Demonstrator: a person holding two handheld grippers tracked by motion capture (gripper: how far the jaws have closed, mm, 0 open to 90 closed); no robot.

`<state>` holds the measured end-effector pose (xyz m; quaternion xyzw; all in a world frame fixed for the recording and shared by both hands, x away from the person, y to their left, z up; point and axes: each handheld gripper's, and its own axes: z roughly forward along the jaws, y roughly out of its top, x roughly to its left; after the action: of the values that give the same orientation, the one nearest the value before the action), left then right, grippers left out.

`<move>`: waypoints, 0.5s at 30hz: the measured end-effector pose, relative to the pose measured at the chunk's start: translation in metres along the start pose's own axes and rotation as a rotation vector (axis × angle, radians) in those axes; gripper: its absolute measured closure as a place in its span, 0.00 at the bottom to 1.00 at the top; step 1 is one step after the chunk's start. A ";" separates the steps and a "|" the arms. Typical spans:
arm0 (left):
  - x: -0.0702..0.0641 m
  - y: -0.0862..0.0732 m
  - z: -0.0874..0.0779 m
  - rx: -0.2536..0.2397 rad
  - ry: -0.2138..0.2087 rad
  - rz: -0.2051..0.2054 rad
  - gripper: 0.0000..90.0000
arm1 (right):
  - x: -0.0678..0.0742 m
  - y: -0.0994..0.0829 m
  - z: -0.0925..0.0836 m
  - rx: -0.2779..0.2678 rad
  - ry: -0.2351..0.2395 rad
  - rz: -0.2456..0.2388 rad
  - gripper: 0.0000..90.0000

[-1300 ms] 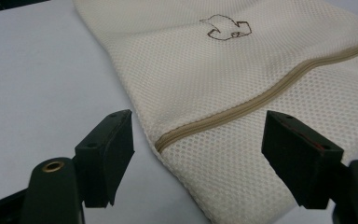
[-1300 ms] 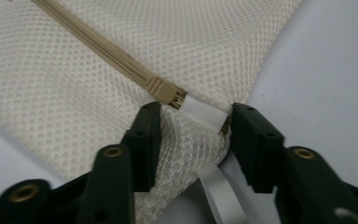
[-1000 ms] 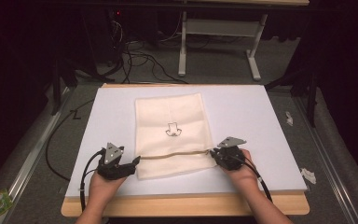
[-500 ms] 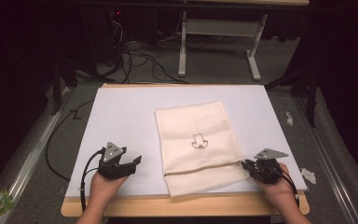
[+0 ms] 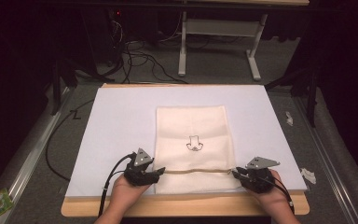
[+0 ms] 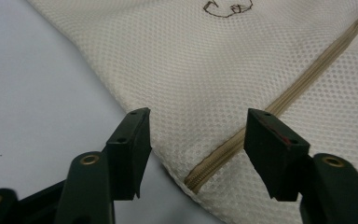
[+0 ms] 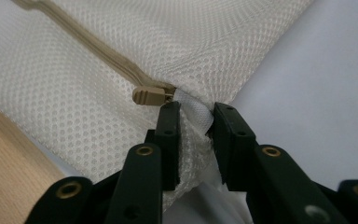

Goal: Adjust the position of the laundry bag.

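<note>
Cream mesh bag [image 5: 193, 147] (tan zipper [image 6: 279, 100]): right gripper [image 7: 193, 116] jaws clamped on its edge, left gripper [image 6: 196, 135] jaws apart.

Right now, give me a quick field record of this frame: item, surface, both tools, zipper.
item: cream mesh bag lying flat, small drawn mark on top
surface: white sheet on a wooden table
left tool: open, jaws either side of the bag's left edge at the zipper end, not gripping
right tool: shut on the bag's right edge, mesh bunched between the jaws
zipper: tan, runs across the bag near the person's side
zipper pull: just ahead of the right tool's jaws
</note>
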<state>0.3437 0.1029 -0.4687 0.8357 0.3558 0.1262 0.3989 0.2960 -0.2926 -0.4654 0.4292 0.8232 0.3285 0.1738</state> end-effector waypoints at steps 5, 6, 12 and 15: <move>0.005 -0.003 0.007 0.015 -0.017 -0.048 0.54 | -0.009 0.002 -0.010 -0.081 -0.009 0.049 0.74; 0.006 -0.003 0.009 0.017 -0.019 -0.062 0.54 | -0.010 0.002 -0.011 -0.089 -0.011 0.051 0.75; 0.006 -0.002 0.014 0.010 0.045 -0.074 0.74 | -0.015 0.004 -0.016 -0.131 -0.026 0.089 0.75; 0.009 -0.002 0.015 0.005 0.070 -0.058 0.92 | -0.016 0.002 -0.015 -0.117 -0.031 0.093 0.75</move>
<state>0.3568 0.1017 -0.4810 0.8210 0.3943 0.1429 0.3873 0.2974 -0.3105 -0.4534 0.4609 0.7792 0.3770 0.1957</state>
